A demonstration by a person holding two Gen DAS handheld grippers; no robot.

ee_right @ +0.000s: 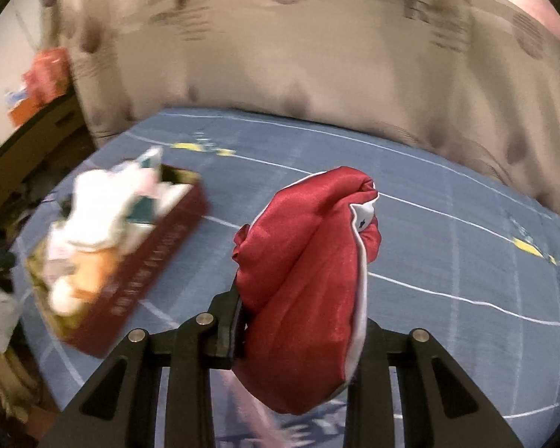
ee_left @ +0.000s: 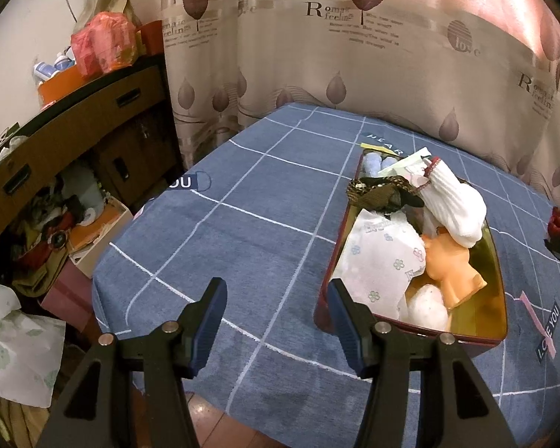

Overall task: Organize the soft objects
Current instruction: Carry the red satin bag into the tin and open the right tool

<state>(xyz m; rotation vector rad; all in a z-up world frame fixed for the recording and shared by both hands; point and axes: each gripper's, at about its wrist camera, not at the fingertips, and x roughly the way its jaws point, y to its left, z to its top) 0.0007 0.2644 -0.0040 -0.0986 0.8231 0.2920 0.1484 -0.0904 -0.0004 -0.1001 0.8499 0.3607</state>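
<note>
Red satin pouch (ee_right: pixel 302 283) pinched in right gripper (ee_right: pixel 298 321), tin (ee_right: pixel 145 280) already heaped
Could spill off the pile; left gripper (ee_left: pixel 276 321) spread, idle

On the beige leaf-patterned curtain (ee_left: pixel 354 56), "Romantic feeling" and "love" are printed. On the blue grid-patterned cloth (ee_left: pixel 265 194), "YOU" is read at the left, "NEAR" at the far side, and "LOVE YOU" on a dark label at the near right.
</note>
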